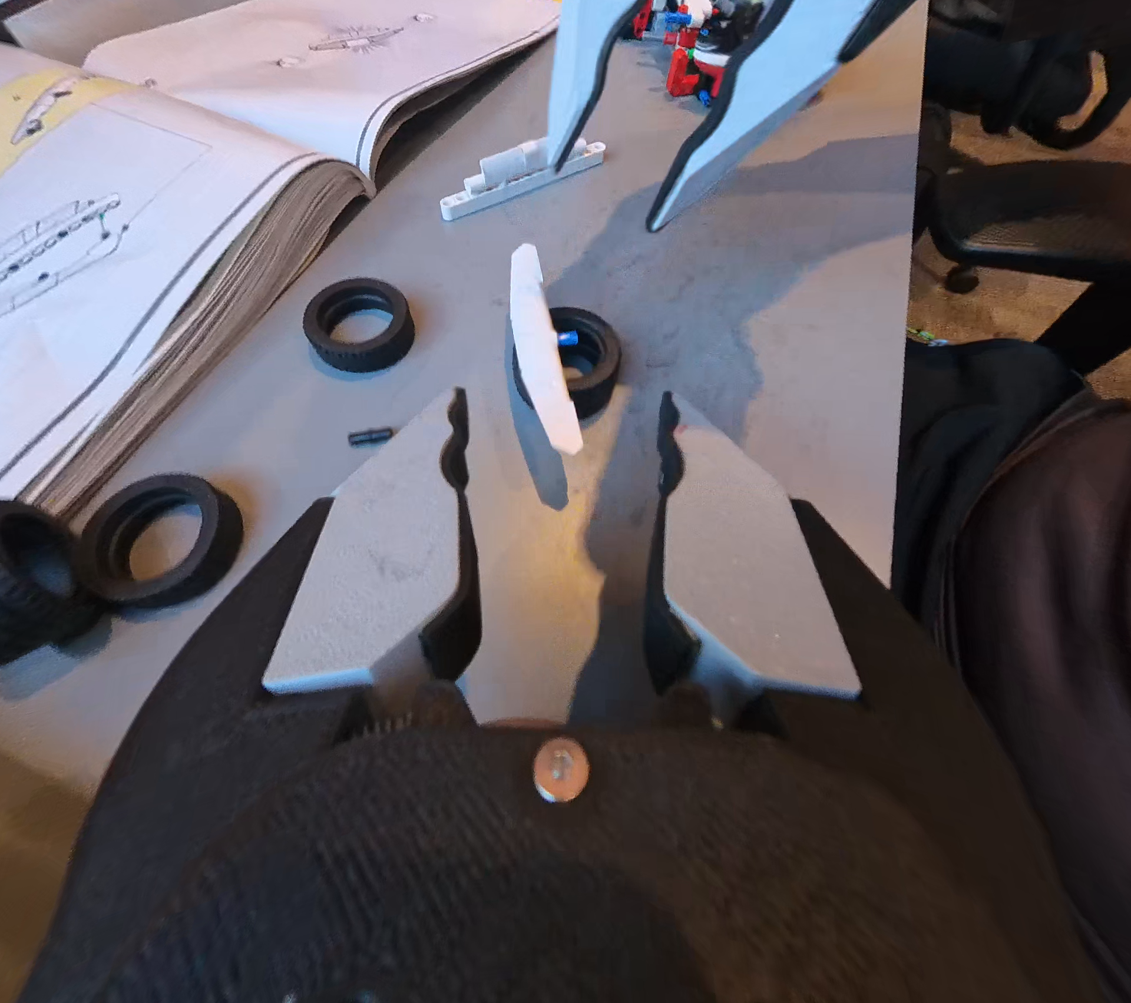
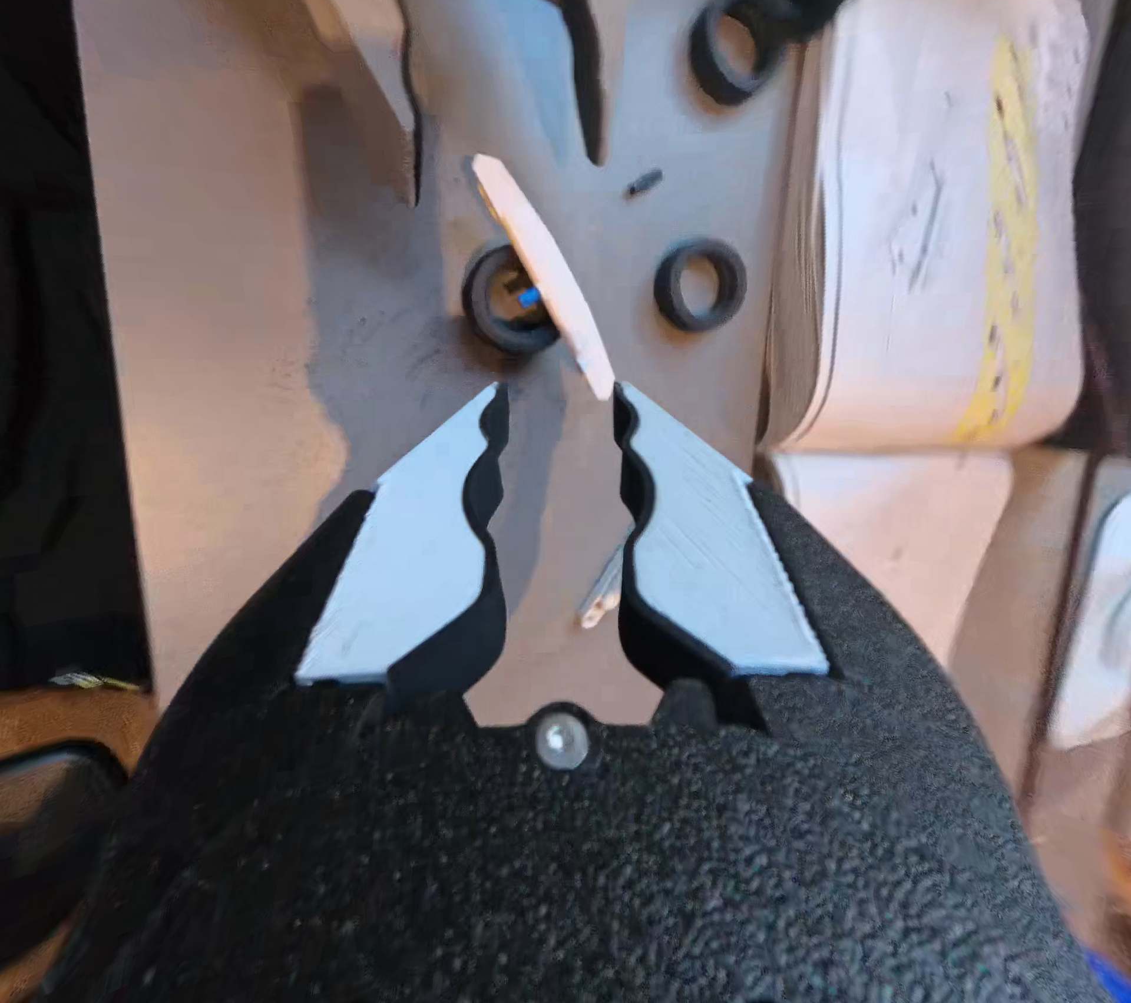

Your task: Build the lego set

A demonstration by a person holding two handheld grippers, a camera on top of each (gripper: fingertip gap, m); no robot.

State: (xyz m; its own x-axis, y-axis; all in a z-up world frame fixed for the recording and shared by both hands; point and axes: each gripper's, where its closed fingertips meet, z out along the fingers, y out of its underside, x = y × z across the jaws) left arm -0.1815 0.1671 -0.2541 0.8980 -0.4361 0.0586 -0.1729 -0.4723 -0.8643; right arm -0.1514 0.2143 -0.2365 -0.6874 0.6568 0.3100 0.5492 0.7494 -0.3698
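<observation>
A white curved panel (image 1: pixel 541 349) stands on edge, leaning on a black tyre (image 1: pixel 590 362), with a blue pin (image 1: pixel 568 338) sticking out of it over the tyre's hole. My left gripper (image 1: pixel 563 401) is open and empty, with the panel's near end between its tips. My right gripper (image 1: pixel 606 196) comes in from the far side, open and empty, over a white beam assembly (image 1: pixel 520 178). In the right wrist view the panel (image 2: pixel 538 264), tyre (image 2: pixel 502 325) and pin (image 2: pixel 527 295) lie just ahead of my right gripper (image 2: pixel 560 392), with my left gripper (image 2: pixel 505 175) opposite.
An open instruction book (image 1: pixel 183 166) lies on the left. Loose tyres (image 1: pixel 358 325) (image 1: pixel 162 539) and a small black pin (image 1: pixel 370 435) lie beside it. A part-built red, white and black model (image 1: pixel 691 31) stands at the back. The table edge (image 1: pixel 912 300) runs down the right, with chairs beyond. The grippers' ends are close to 7 centimetres from one another. The blue pin (image 1: pixel 568 338) sits 4 centimetres or so from the ends of my left fingers. The right camera catches it too, in the right wrist view (image 2: pixel 529 291).
</observation>
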